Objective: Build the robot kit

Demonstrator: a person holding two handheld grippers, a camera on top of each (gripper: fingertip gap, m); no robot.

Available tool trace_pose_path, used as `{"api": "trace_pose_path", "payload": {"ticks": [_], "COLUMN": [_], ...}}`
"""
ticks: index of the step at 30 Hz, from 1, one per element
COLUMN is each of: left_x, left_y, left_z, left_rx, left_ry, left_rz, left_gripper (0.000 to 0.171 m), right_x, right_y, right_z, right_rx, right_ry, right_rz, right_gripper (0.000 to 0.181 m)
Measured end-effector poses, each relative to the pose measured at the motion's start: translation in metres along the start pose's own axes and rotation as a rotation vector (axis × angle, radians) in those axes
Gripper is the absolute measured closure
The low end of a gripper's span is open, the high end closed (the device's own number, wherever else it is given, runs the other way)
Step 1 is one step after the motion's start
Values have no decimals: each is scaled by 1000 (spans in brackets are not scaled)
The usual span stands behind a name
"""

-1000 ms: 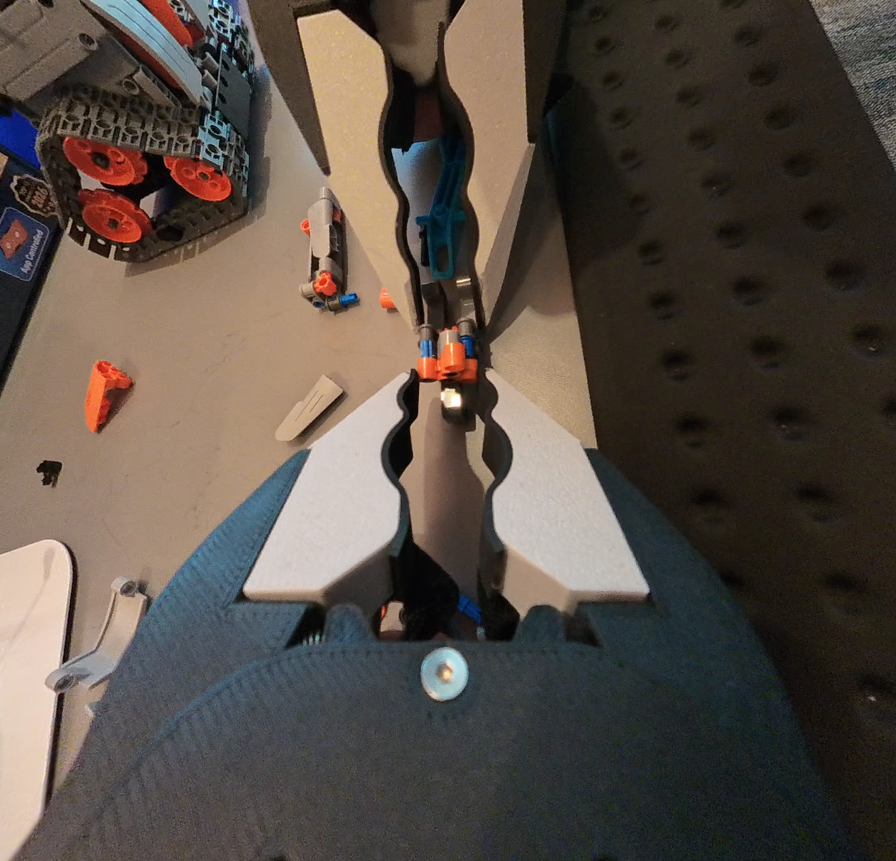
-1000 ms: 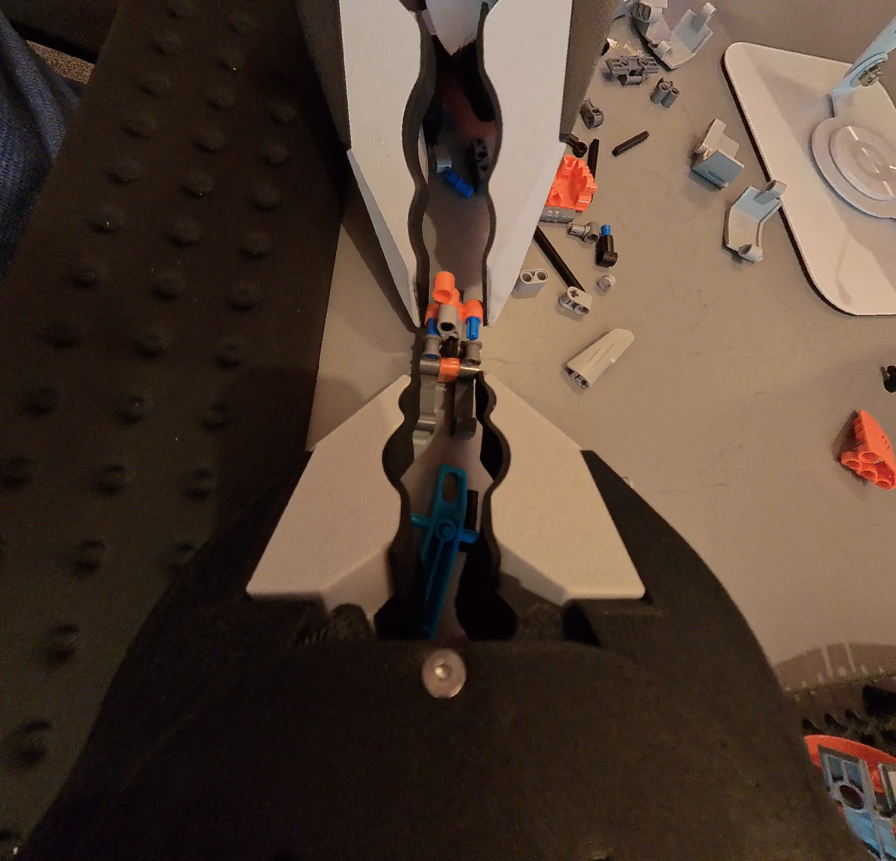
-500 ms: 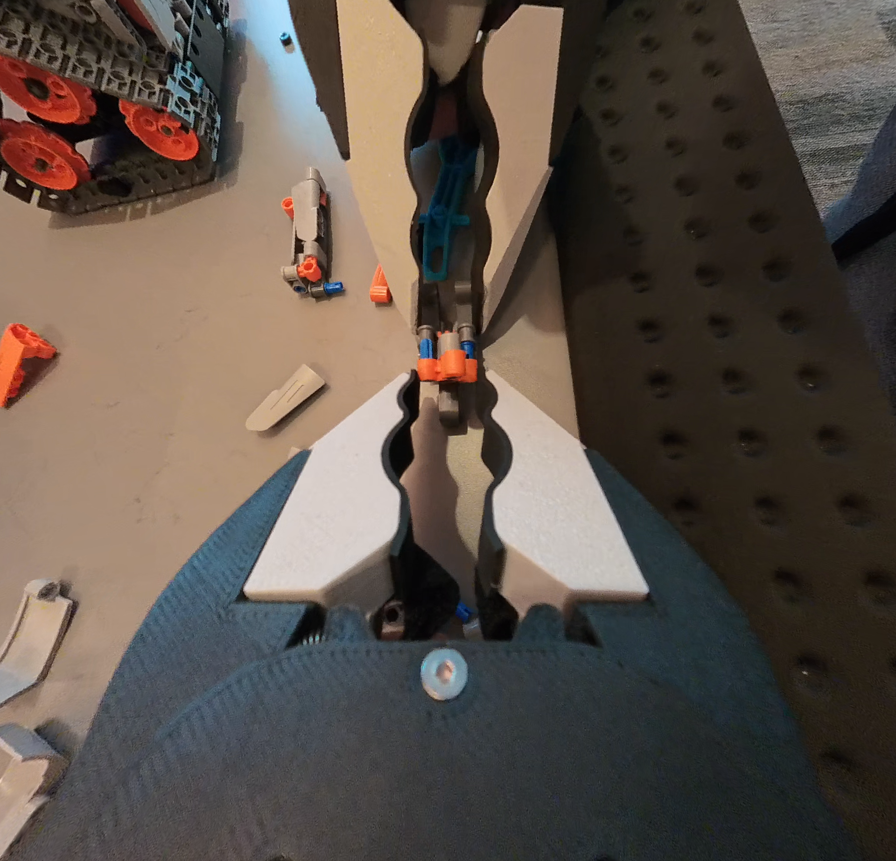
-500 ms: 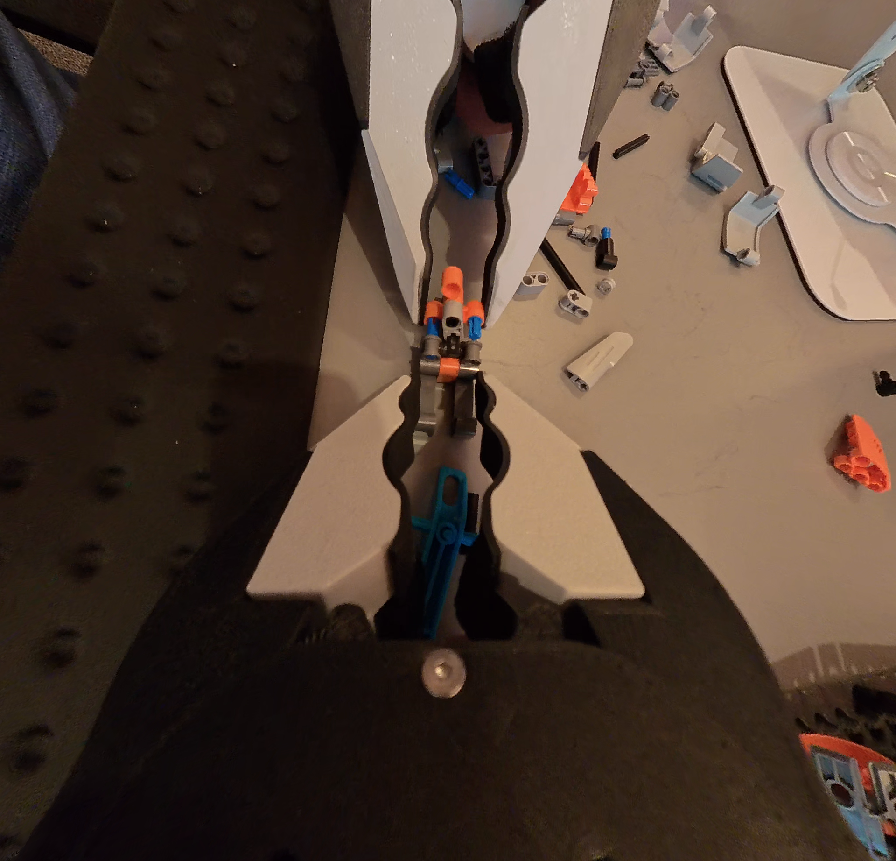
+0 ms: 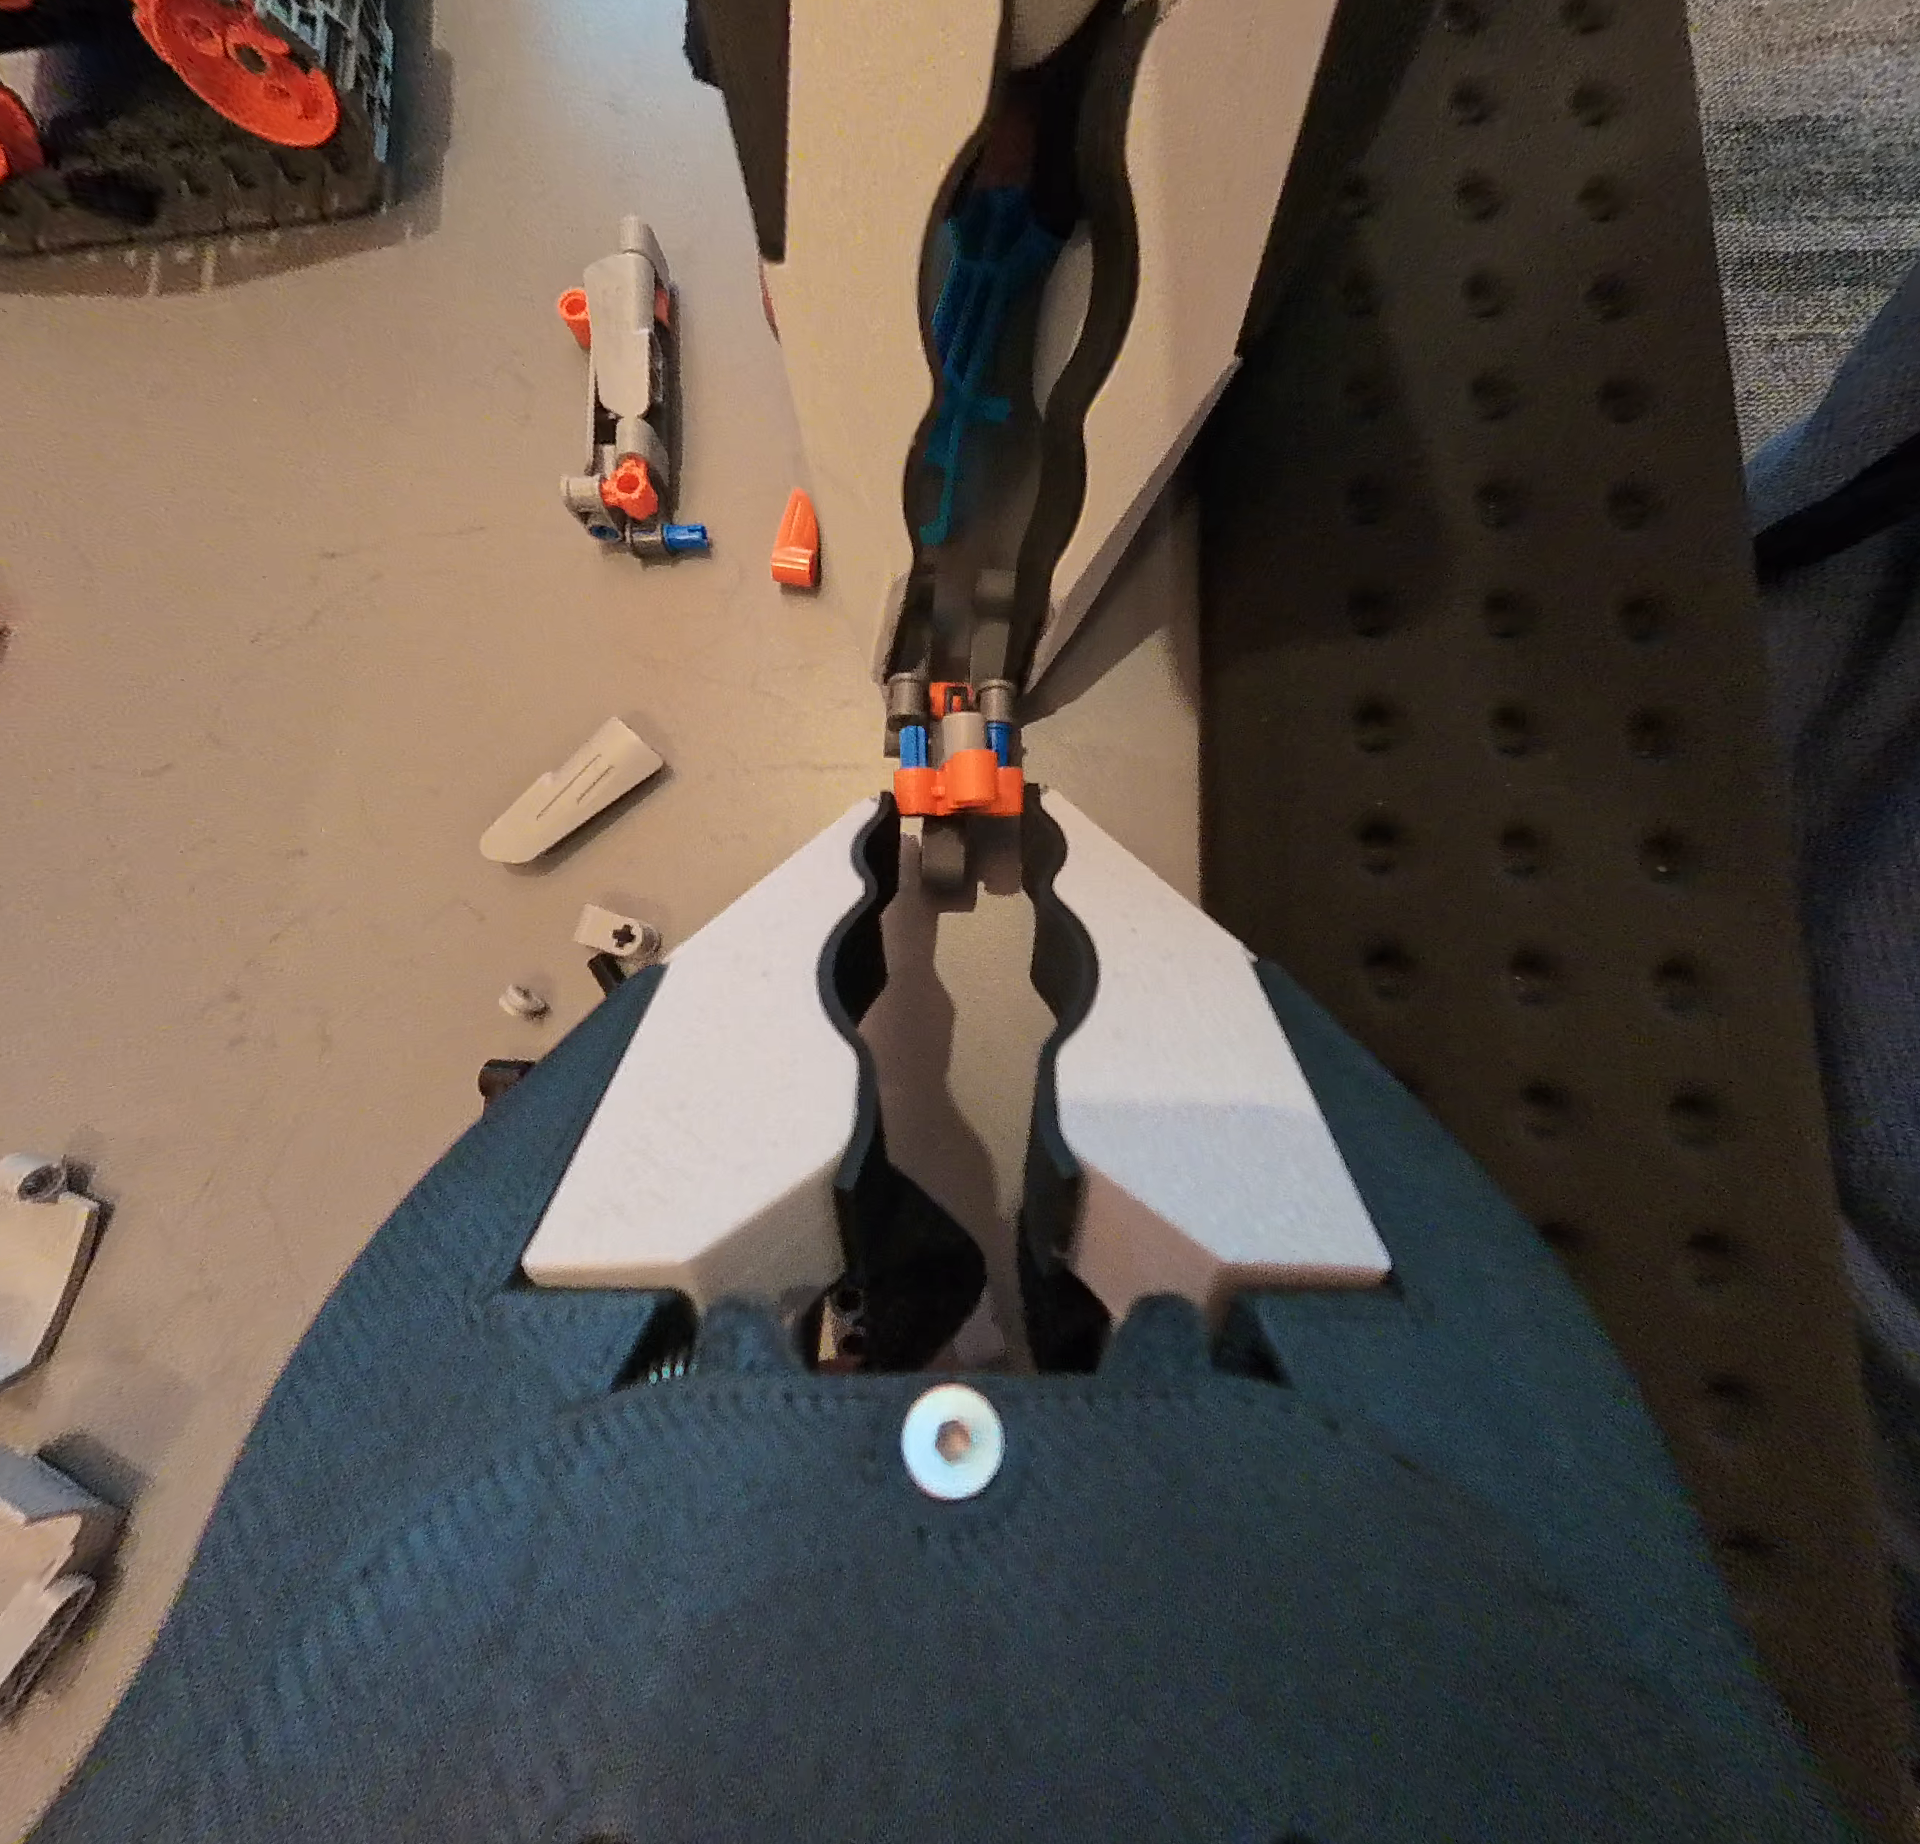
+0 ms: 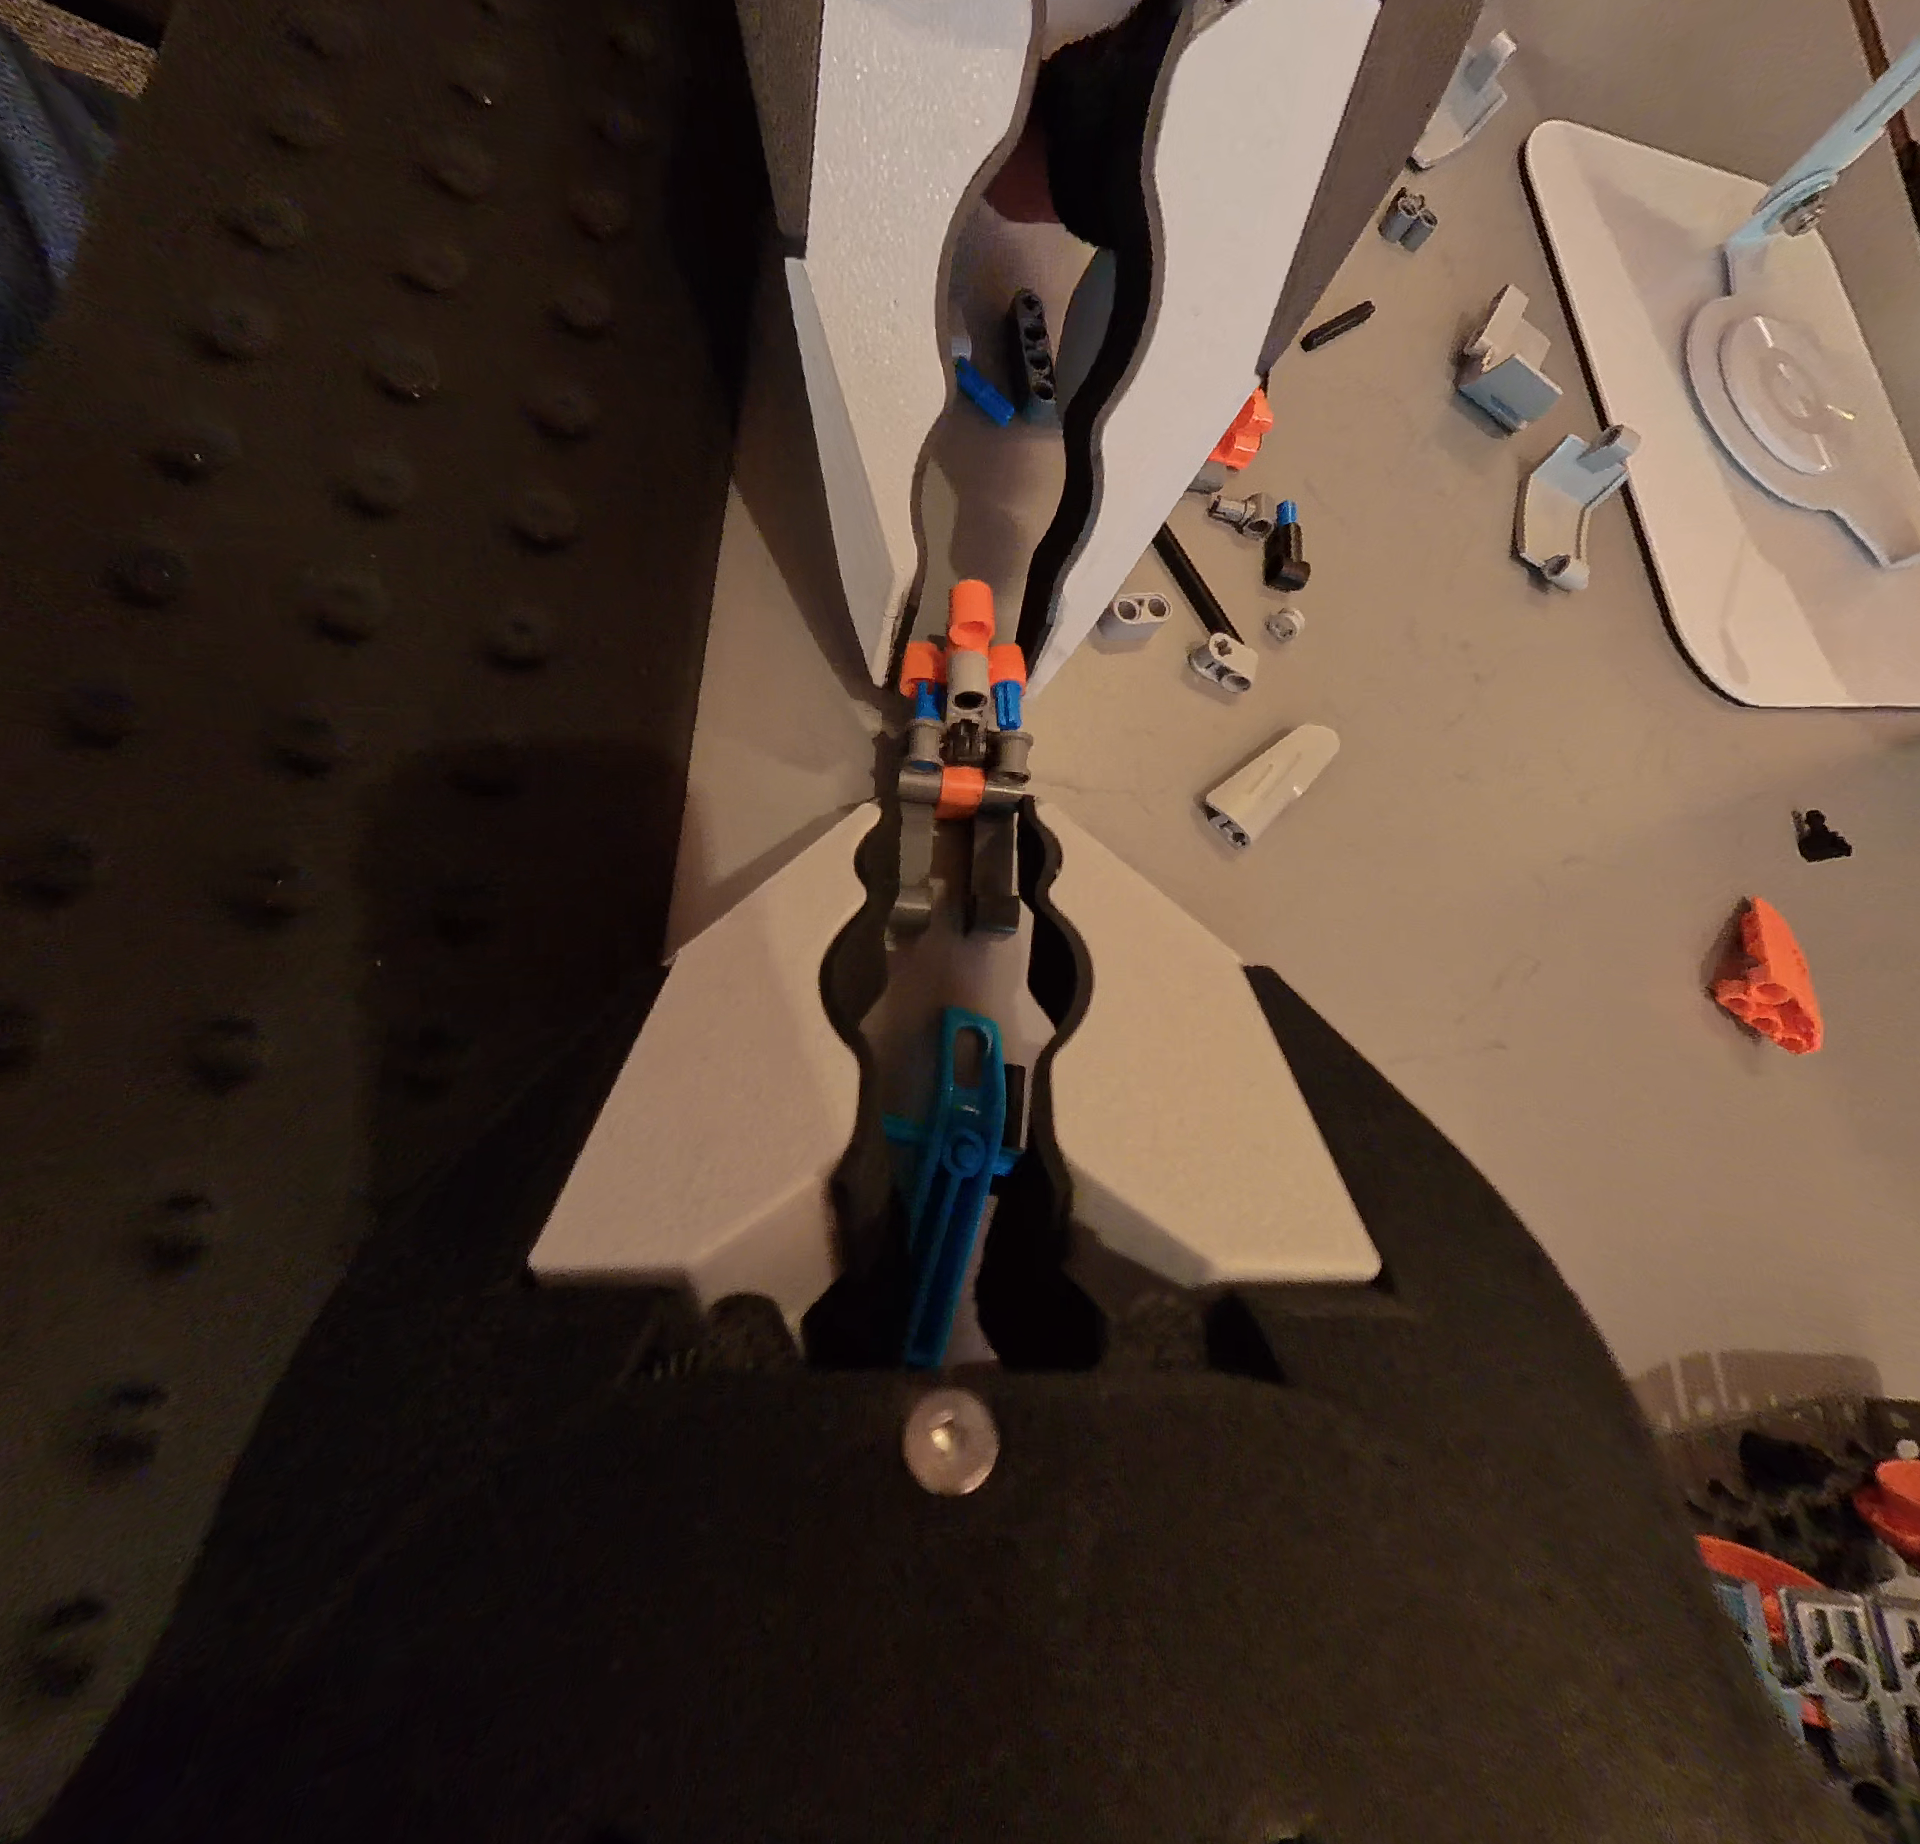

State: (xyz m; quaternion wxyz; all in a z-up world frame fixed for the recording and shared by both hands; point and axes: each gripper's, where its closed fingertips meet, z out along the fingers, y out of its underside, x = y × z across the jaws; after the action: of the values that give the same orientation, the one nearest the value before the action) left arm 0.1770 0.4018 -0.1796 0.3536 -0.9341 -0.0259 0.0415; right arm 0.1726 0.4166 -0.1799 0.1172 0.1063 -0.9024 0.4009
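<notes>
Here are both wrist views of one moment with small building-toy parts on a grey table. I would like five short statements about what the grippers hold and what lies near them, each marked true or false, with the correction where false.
1. The two grippers meet tip to tip over one small orange, grey and blue assembly. True.
2. A teal-blue part sits between the right gripper fingers. True.
3. The left gripper holds a tracked vehicle. False: the tracked vehicle stands apart on the table, untouched.
4. A pale grey curved panel lies loose on the table. True.
5. The white tray is full of orange bricks. False: it holds a pale, clear-looking piece.
</notes>
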Motion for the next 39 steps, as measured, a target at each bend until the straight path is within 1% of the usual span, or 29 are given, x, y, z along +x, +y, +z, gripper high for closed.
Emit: {"api": "trace_pose_path", "payload": {"ticks": [10,12,20,24,28,29,30,34,39], "left_x": [-1,0,-2,-2,-2,-2,-1,-1,-1], "left_y": [-1,-1,-2,-2,-2,-2,-2,-3,-2], "left_z": [0,1,3,3,3,3,3,4,3], "left_rx": [-48,-55,-56,-61,-73,-75,-77,-79,-88], "left_ry": [10,14,17,23,32,36,38,56,75], "left_rz": [3,8,11,3,-6,-8,-9,-33,-64], "left_gripper": [150,150,150,150,150,150,150,150,150], "right_x": [0,1,2,2,2,2,3,2,2], "right_y": [-1,-2,-10,-12,-12,-11,-11,-6,-7], "right_z": [0,-2,-4,-3,-3,-3,-4,-1,0], "right_rx": [-26,-18,51,60,66,64,60,37,42], "right_ry": [31,36,4,2,-5,-4,-2,-20,-21], "right_rz": [-36,-30,20,16,27,31,36,51,49], "right_gripper": [160,153,161,165,165,163,157,157,160]}}
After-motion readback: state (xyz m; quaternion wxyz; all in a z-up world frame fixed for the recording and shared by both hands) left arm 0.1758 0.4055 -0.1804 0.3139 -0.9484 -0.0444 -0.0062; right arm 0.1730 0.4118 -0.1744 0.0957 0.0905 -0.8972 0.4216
